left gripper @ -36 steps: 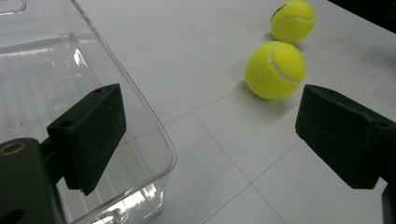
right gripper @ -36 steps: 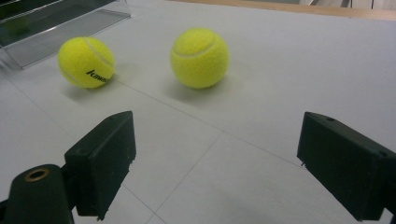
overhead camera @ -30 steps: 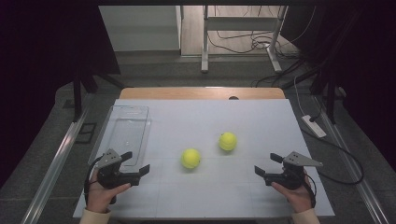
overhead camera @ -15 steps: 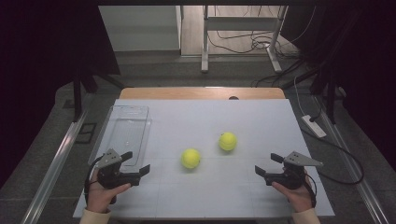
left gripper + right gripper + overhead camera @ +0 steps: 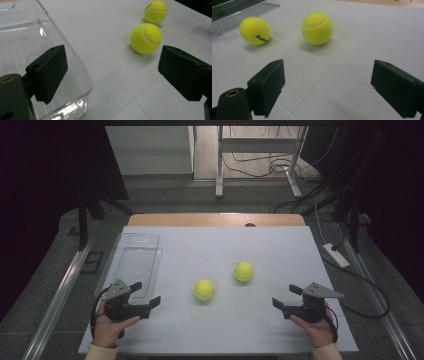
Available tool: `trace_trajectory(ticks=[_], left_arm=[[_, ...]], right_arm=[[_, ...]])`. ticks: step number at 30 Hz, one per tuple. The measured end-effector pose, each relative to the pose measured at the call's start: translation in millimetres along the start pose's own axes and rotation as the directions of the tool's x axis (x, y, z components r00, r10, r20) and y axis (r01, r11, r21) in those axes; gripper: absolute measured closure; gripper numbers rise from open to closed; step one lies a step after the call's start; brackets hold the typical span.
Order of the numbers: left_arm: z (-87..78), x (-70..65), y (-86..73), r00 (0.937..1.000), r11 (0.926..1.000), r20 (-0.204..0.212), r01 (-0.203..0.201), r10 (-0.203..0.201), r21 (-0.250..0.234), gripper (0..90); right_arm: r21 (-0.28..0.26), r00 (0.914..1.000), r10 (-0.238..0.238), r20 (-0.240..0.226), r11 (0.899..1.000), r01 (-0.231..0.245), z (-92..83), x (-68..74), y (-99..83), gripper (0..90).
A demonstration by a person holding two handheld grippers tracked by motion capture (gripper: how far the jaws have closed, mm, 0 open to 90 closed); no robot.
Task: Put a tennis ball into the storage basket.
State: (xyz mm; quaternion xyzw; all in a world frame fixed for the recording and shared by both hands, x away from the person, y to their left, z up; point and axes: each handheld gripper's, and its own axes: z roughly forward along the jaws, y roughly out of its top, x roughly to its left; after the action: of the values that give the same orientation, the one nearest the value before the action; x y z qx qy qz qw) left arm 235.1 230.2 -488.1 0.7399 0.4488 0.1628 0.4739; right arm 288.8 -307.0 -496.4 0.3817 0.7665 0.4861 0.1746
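Note:
Two yellow tennis balls lie on the white table: the nearer ball (image 5: 204, 289) (image 5: 146, 38) (image 5: 255, 30) at the centre and the farther ball (image 5: 243, 271) (image 5: 155, 11) (image 5: 317, 28) to its right and behind. A clear plastic bin (image 5: 132, 261) (image 5: 30, 50) stands empty at the left. My left gripper (image 5: 145, 294) (image 5: 112, 75) rests open beside the bin's near end, pointing toward the nearer ball. At the front right my right gripper (image 5: 286, 296) (image 5: 332, 87) is open too, aimed at both balls. Nothing sits between either pair of jaws.
The table's wooden far edge (image 5: 215, 219) borders a floor with metal stand legs (image 5: 219, 165) and cables. A white power strip (image 5: 336, 255) lies on the floor to the right. A metal rail (image 5: 55, 300) runs along the table's left side.

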Motion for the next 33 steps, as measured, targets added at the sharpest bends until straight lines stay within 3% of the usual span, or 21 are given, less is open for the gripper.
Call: trace_trajectory(ticks=[15,25,33], left_arm=[[-2.7,-5.6,12.1,0.9999,0.9998,-0.006,-0.013,0.013,0.016,10.3],[-2.9,-13.8,18.9,0.9996,0.9983,-0.006,-0.026,0.026,0.053,10.2],[-0.6,-21.1,30.2,0.9989,0.9969,0.015,-0.046,0.045,0.064,10.0]], right_arm=[[0.009,0.9999,-0.001,0.012,1.0,0.001,2.6,-2.3,-1.5,12.4],[0.0,0.9999,0.005,0.016,1.0,-0.005,3.5,-3.3,-1.1,12.6],[0.01,1.0,0.006,0.007,1.0,-0.006,4.6,-3.0,-1.7,12.4]])
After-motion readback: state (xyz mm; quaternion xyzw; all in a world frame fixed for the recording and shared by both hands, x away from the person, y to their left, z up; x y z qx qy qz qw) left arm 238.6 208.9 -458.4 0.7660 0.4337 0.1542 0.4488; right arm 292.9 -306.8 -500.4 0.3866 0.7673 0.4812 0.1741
